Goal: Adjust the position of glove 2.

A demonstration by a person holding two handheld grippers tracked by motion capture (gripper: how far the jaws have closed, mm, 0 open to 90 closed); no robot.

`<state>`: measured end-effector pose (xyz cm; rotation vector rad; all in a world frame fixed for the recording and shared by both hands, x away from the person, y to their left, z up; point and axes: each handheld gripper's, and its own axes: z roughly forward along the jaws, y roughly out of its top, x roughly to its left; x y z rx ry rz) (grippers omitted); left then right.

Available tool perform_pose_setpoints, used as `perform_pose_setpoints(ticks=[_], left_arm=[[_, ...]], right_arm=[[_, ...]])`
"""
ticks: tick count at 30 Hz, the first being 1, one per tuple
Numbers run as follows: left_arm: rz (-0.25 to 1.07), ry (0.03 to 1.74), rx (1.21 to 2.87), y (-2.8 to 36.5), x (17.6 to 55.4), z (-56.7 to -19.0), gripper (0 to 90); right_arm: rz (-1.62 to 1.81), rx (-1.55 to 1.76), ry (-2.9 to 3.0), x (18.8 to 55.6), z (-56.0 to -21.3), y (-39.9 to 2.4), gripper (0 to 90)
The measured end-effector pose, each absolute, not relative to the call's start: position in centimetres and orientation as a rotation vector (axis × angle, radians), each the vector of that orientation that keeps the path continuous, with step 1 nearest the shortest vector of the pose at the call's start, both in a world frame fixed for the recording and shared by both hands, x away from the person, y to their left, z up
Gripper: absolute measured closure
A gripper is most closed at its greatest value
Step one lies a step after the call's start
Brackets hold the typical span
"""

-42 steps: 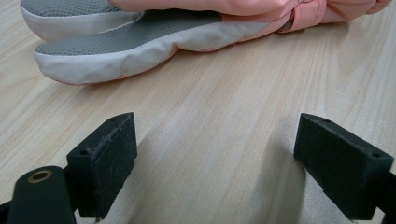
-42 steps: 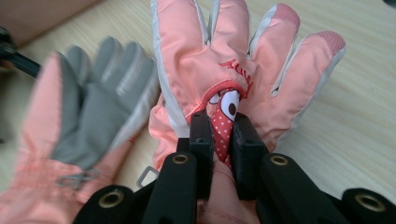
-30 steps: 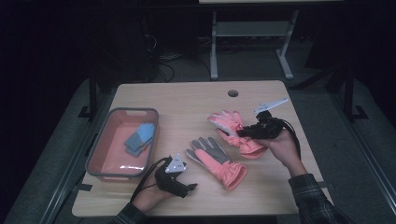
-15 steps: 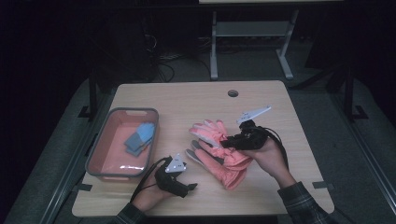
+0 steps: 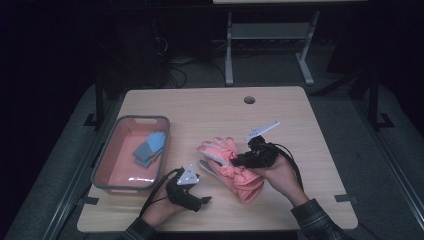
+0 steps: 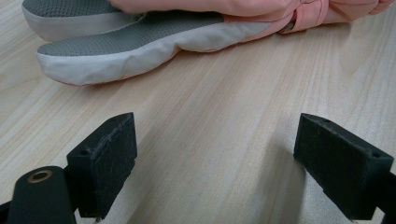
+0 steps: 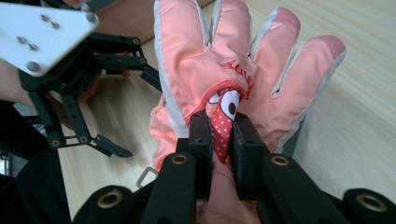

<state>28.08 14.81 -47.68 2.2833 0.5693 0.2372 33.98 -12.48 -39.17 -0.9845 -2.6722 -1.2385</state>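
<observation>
Two pink gloves lie stacked at the table's middle. My right gripper (image 5: 239, 161) is shut on the upper pink glove (image 5: 218, 149), pinching its red dotted patch (image 7: 223, 122), and the glove's fingers spread away from the jaws (image 7: 243, 51). The lower glove (image 5: 245, 182) lies beneath it, its grey and white fingers (image 6: 116, 46) flat on the wood just ahead of my left gripper (image 6: 219, 163). That left gripper (image 5: 204, 201) rests open near the front edge, nothing between its pads, and it appears at the left of the right gripper view (image 7: 109, 147).
A pink tray (image 5: 107, 162) with a grey rim sits at the table's left and holds a folded blue cloth (image 5: 149, 146). A cable hole (image 5: 249, 99) marks the far side of the table. A metal stand (image 5: 270, 37) rises behind the table.
My right gripper has carried the upper glove leftward from the table's right side onto the other glove. The left gripper has stayed put.
</observation>
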Motion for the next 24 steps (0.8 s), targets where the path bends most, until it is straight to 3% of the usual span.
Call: perform_pose_setpoints(ticks=[17,24], left_arm=[[0.241,0.564,2.293,14.8,28.1,-47.6,12.5],[0.235,0.570,2.286,14.8,28.1,-47.7,12.2]], right_arm=[[-1.095,-0.955,-2.813,33.6,-42.3,-10.9,77.9],[-1.172,-0.939,-2.717,34.0,-41.3,-11.7,53.5]])
